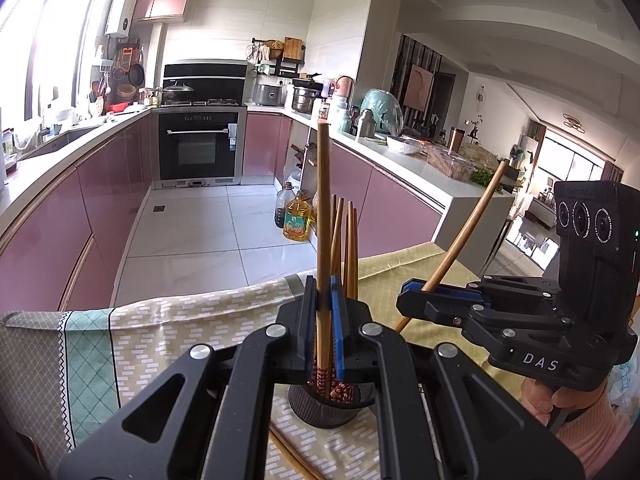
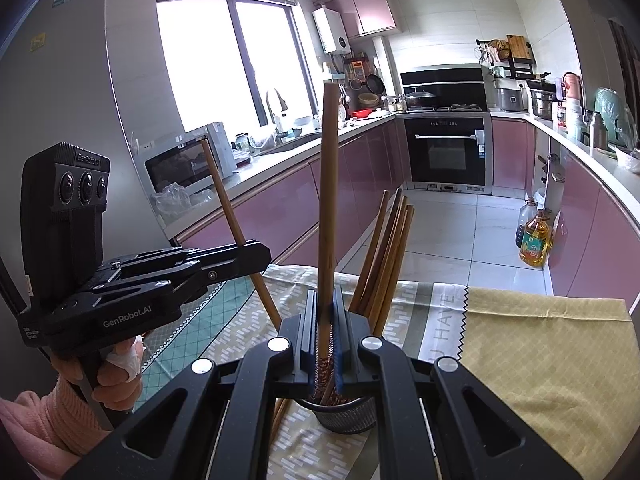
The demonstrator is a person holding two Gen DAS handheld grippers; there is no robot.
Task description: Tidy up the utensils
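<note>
Each gripper is shut on one wooden chopstick over a black mesh holder. In the left wrist view my left gripper holds a chopstick upright, its patterned end in the holder. My right gripper holds a slanted chopstick to the right. In the right wrist view my right gripper holds an upright chopstick above the holder; my left gripper holds a slanted chopstick. Several chopsticks stand in the holder.
The holder stands on a table with patterned cloths and a yellow cloth. Loose chopsticks lie by the holder. Beyond are pink kitchen cabinets, an oven and oil bottles on the tiled floor.
</note>
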